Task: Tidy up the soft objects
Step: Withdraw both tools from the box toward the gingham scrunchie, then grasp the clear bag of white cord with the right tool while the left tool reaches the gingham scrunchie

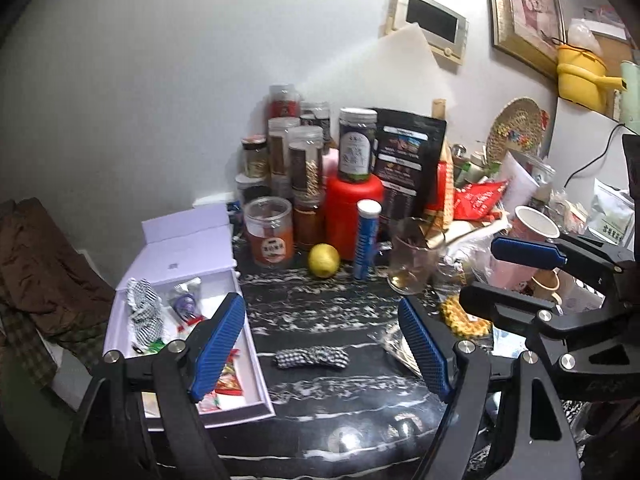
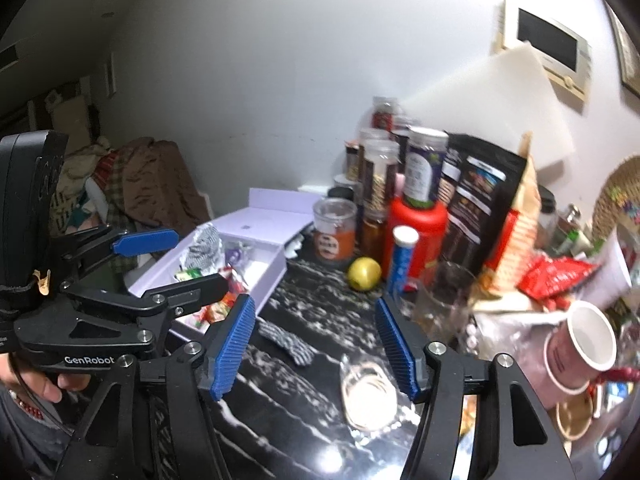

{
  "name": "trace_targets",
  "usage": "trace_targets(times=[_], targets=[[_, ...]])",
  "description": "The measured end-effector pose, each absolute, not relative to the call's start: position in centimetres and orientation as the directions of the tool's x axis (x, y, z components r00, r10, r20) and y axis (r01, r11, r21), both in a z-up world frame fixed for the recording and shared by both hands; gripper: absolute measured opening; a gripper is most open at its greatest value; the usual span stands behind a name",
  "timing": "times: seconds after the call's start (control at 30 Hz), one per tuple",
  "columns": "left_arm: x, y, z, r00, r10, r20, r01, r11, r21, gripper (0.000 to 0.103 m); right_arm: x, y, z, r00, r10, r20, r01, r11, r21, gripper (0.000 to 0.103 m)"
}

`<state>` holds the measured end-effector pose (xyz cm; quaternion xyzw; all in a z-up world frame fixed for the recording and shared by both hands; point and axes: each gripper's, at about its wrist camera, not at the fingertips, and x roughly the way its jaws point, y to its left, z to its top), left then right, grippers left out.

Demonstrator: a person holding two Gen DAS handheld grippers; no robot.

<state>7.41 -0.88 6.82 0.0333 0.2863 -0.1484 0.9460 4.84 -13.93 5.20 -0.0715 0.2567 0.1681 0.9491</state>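
Checked cloth [image 1: 311,357] lies on black marble table [image 1: 320,312], white wall [image 1: 160,80] behind.

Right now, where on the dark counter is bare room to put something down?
The free patch is the marble counter between the lilac box on its left and the checked scrunchie beyond, toward the camera. A smaller strip lies between scrunchie and lemon. The right side, around the glass and pink cup, is crowded.

My right wrist view is smeared at right: the pink paper cup [image 2: 576,346] and red packets [image 2: 554,276] lack sharp edges. Lower left, my left finger [image 1: 218,346] hides part of the lilac box [image 1: 256,368].
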Motion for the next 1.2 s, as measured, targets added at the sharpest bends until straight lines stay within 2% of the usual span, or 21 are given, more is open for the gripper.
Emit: trace_targets(times=[0.17,0.43,0.77,1.07,1.2], targets=[[7.5,-1.9,5.4,0.764,-0.282,-0.581,0.317,0.947,-0.043,0.079,4.4,-15.5,3.8,0.803,0.265,-0.533,-0.331,0.943,-0.029,0.065],[8.2,-2.9,2.5,0.714,-0.297,-0.634,0.323,0.943,-0.077,0.079,5.1,-17.0,0.9,0.768,0.26,-0.585,-0.321,0.947,0.0,0.075],[9.8,-2.7,-1.8,0.646,-0.291,-0.706,0.291,0.949,-0.124,0.079,7.8,-17.9,-3.6,0.702,0.248,-0.668,-0.312,0.95,0.025,0.081],[11.6,-1.7,-4.8,0.59,-0.286,-0.755,0.274,0.951,-0.145,0.079,10.9,-17.0,-7.1,0.62,0.201,-0.758,-0.337,0.941,-0.025,0.1],[12.6,-1.5,-5.3,0.582,-0.28,-0.764,0.276,0.951,-0.139,0.079,12.8,-16.8,-8.7,0.573,0.183,-0.799,-0.335,0.942,-0.025,0.102]])
